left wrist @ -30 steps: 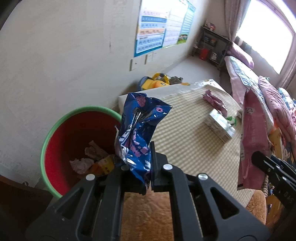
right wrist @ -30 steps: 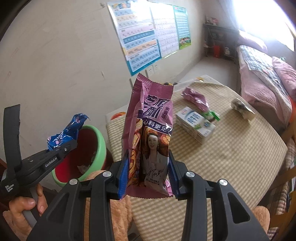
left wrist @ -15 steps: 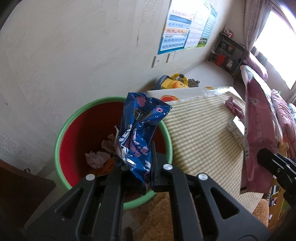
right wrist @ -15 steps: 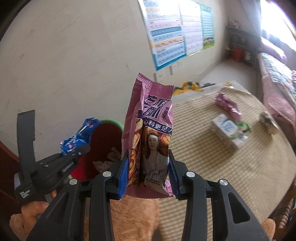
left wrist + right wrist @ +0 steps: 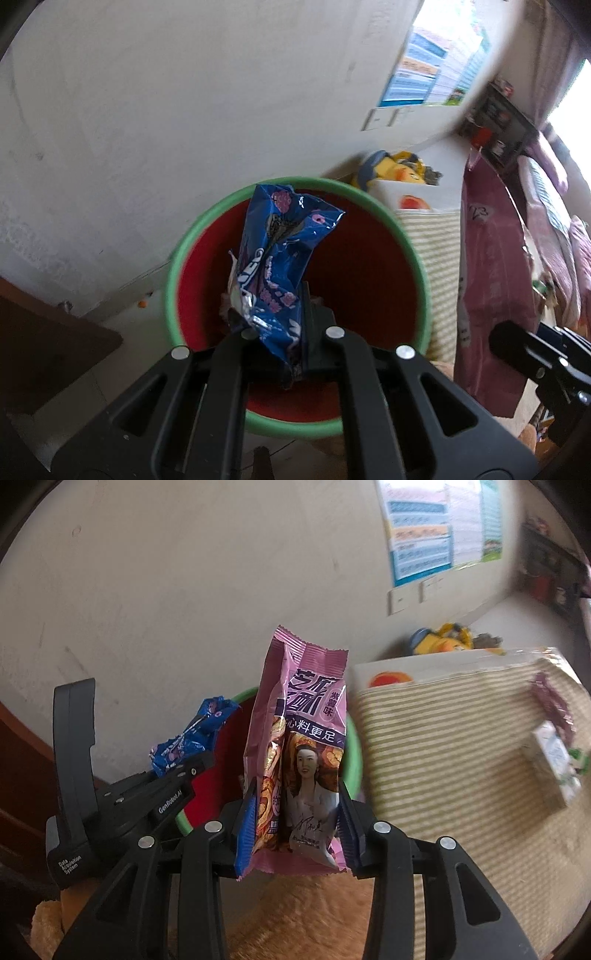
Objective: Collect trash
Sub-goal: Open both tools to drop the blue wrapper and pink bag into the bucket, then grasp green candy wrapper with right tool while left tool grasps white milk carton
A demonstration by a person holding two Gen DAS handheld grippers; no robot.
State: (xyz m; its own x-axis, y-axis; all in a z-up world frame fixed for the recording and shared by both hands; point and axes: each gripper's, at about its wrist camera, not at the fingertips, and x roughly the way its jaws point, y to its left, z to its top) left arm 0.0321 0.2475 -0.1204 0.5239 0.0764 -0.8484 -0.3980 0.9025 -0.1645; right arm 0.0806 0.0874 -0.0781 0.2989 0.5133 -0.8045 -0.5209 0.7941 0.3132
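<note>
The left tongs (image 5: 280,332) pinch a blue wrapper (image 5: 280,258) over the red bin (image 5: 369,266). The right tongs (image 5: 295,812), just eased slightly wider, grip a pink snack bag (image 5: 299,746) upright beside the counter's (image 5: 443,757) near edge.

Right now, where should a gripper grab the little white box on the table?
Come from above and pinch the white box across its narrow width. It lies flat on the striped tablecloth, and the purple wrapper crowds its far end, so probably grip mid-length.
</note>
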